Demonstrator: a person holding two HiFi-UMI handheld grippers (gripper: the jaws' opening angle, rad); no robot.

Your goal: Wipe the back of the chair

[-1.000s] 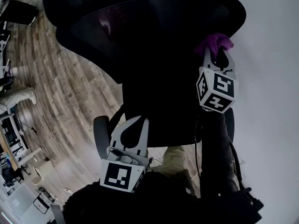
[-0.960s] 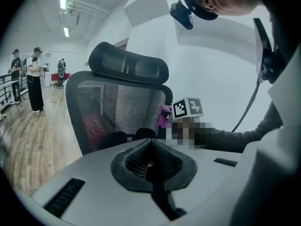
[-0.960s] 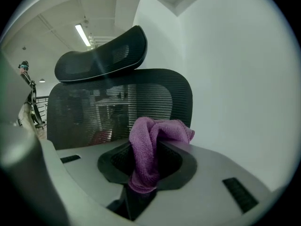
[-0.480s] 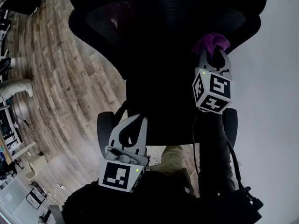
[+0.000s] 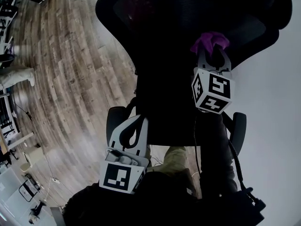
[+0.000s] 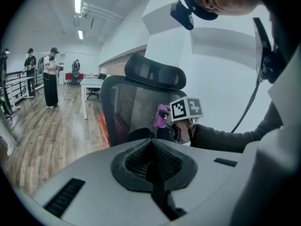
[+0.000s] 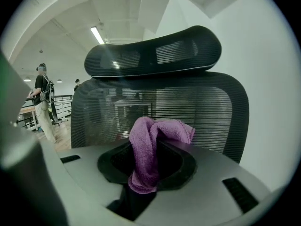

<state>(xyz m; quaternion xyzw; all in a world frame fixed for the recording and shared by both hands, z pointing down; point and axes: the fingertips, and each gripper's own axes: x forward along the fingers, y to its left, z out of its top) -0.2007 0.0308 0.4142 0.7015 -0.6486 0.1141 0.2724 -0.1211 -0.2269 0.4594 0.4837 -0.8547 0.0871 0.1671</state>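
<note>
A black mesh office chair [image 5: 188,13] stands in front of me with its back [image 7: 188,109] and headrest [image 7: 155,53] facing me. My right gripper [image 5: 210,53] is shut on a purple cloth [image 5: 209,41], bunched between its jaws [image 7: 148,149] and held close against the right half of the back. From the left gripper view the cloth [image 6: 162,116] shows at the mesh. My left gripper [image 5: 137,120] is lower, near the chair's left armrest [image 5: 115,119]; its jaws are shut with nothing in them [image 6: 151,166].
A white wall [image 5: 277,126] rises just right of the chair. Wooden floor [image 5: 70,79] spreads to the left. Far off stand people [image 6: 49,76] by a railing and a white desk [image 6: 91,84]. The right armrest [image 5: 239,126] is below my right gripper.
In the head view the chair has shifted to the right and slightly down. The right gripper keeps the cloth on the back, now nearer its middle. The left gripper has barely moved.
</note>
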